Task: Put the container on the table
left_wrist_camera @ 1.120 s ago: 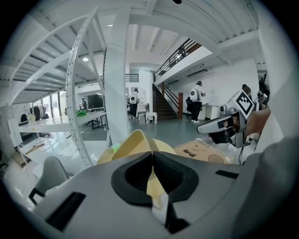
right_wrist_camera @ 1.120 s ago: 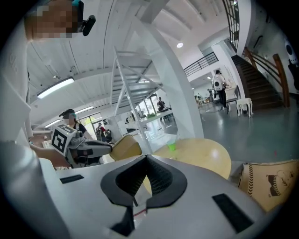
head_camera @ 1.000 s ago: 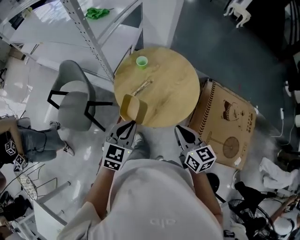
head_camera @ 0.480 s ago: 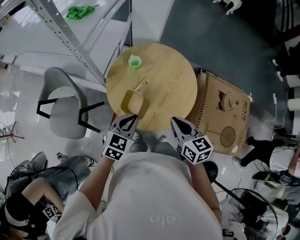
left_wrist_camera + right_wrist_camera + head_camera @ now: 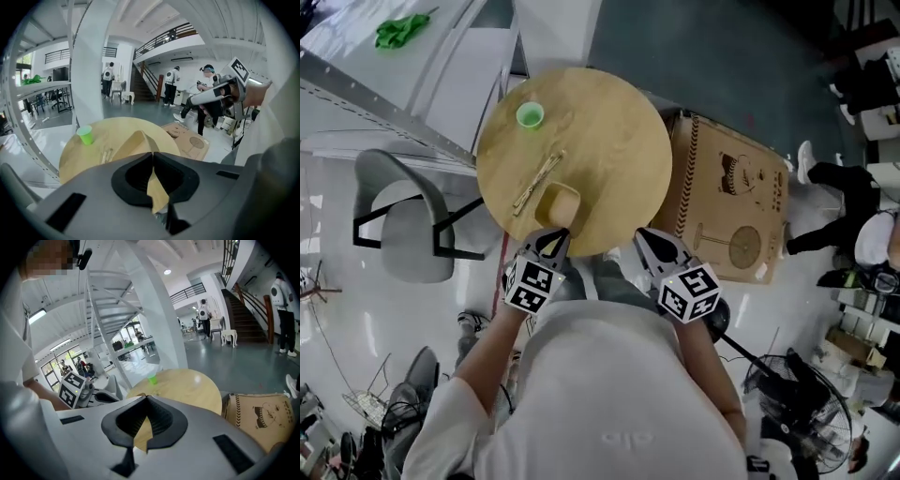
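Observation:
A tan open-topped paper container [image 5: 558, 204] is over the near edge of the round wooden table [image 5: 614, 141], beside a pair of wooden sticks [image 5: 536, 183]. My left gripper [image 5: 551, 246] is shut on the container's near wall. In the left gripper view that wall [image 5: 136, 143] runs up between the closed jaws of the left gripper [image 5: 152, 155]. I cannot tell whether the container's base touches the tabletop. My right gripper [image 5: 650, 246] hangs at the table's near rim. It is shut and holds nothing, as the right gripper view [image 5: 146, 397] confirms. A green cup [image 5: 530, 115] stands far left on the table.
A brown printed cardboard box [image 5: 727, 206] lies on the floor right of the table. A grey chair [image 5: 398, 225] stands to the left, and white metal shelving [image 5: 384, 84] rises behind it. A fan [image 5: 811, 403] and cables are at lower right. People stand in the background.
The container, held by the left gripper, has moved from off the table's near edge to over the tabletop next to the sticks. Both grippers came closer to the table.

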The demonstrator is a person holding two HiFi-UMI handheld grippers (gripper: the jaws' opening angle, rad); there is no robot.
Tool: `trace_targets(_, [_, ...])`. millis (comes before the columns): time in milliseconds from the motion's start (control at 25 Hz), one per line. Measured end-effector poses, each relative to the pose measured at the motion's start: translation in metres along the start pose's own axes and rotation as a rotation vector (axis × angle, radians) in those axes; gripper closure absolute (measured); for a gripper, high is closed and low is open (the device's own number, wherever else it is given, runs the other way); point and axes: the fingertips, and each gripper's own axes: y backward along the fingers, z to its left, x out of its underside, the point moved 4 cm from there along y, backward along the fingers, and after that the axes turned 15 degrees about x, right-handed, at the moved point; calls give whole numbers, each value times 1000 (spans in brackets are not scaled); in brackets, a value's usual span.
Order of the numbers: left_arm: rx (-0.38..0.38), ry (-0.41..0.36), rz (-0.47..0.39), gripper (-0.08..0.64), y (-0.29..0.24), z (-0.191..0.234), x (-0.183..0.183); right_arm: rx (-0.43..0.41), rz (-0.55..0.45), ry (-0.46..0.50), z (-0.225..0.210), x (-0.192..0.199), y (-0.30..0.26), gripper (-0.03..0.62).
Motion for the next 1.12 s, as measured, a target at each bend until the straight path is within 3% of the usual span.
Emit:
trace_targets(760, [193, -1, 219, 532, -118, -19, 26, 191, 25, -130, -79, 43, 52, 566])
trace_targets(1120, [242, -14, 308, 532, -149, -25, 42, 288, 20, -196, -103, 64, 83, 566])
